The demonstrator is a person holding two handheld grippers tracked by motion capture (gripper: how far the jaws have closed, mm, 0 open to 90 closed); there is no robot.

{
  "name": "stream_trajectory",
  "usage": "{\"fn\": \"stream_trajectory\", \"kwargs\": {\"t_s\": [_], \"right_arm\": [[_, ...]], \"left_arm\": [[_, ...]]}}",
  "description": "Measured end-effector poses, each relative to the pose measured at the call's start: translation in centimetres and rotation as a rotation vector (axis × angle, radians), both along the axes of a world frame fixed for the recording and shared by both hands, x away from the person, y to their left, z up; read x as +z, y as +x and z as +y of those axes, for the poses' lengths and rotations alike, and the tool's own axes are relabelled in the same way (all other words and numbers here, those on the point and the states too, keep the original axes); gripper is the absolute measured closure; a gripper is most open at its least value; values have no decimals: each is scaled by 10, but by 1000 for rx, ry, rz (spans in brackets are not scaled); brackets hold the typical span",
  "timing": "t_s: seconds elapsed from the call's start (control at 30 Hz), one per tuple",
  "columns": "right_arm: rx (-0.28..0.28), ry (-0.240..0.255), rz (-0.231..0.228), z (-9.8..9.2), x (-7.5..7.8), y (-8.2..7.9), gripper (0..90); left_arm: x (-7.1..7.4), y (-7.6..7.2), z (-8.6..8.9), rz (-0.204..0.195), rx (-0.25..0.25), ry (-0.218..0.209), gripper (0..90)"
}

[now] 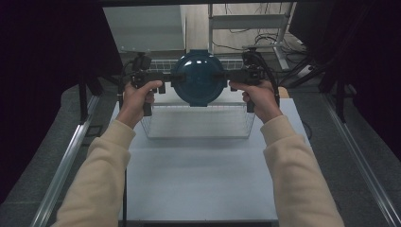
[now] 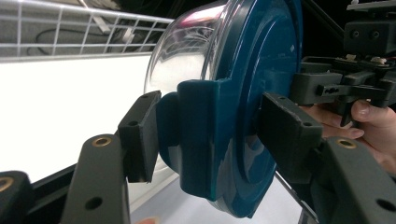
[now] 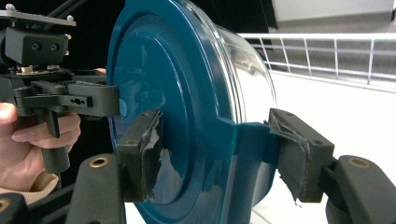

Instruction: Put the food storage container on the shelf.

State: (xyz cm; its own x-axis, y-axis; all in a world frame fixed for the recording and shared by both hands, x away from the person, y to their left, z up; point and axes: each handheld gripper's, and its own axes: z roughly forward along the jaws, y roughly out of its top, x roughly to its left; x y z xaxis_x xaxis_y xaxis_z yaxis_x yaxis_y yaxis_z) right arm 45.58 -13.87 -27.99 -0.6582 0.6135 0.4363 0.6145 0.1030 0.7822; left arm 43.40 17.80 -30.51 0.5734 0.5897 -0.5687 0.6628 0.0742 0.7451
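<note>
High view. A round dark-blue lidded container (image 1: 198, 78) is held in the air between two tools, its blue lid facing the camera. The left tool (image 1: 166, 78) grips its left edge; the right tool (image 1: 229, 75) grips its right edge. Each tool is carried in a hand whose cream-sleeved forearm enters from the bottom of the frame. The container hangs above a white wire basket (image 1: 198, 124), which stands at the far end of the pale counter (image 1: 201, 184). Cables lie on the floor beyond the counter.
</note>
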Motion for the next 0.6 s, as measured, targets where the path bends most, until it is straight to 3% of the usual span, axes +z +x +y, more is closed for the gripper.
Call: {"fn": "stream_trajectory", "kwargs": {"t_s": [0.23, 0.43, 0.5, 0.6], "right_arm": [[-16, 1, 46, 3, -13, 14, 367], [-40, 37, 61, 2, -17, 20, 369], [-57, 44, 67, 2, -19, 22, 366], [-82, 70, 101, 1, -23, 28, 361]], "left_arm": [[-11, 13, 2, 44, 0, -1, 404], [-18, 23, 5, 74, 8, -58, 405], [-23, 32, 6, 115, 22, -106, 401], [-27, 38, 5, 141, 16, -125, 391]]}}
